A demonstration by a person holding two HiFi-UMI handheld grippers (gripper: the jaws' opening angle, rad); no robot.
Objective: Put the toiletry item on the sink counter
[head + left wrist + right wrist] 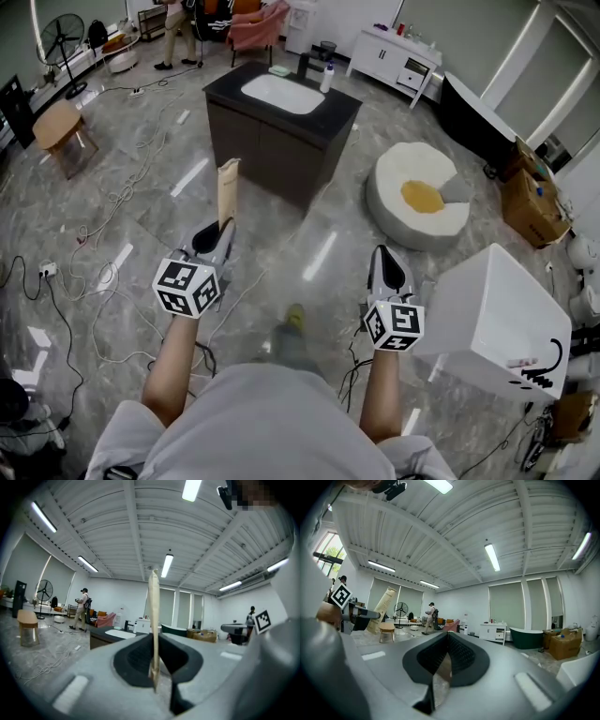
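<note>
— What is the left gripper (219,234) holding?
— A tan toiletry tube (228,190), clamped at its lower end and standing upright. The left gripper view shows it edge-on, a thin strip pinched between the pads. The head view gives its flat face.
— And the right gripper (388,261)?
— Its own view shows the jaws pressed together on nothing.
— Where is the sink counter (333,114)?
— At twelve o'clock in the head view, well apart from the tube. A white bottle (327,77) stands by its far edge.
— Any writing?
— Dark marks run along the tube in the right gripper view, too small to read.
</note>
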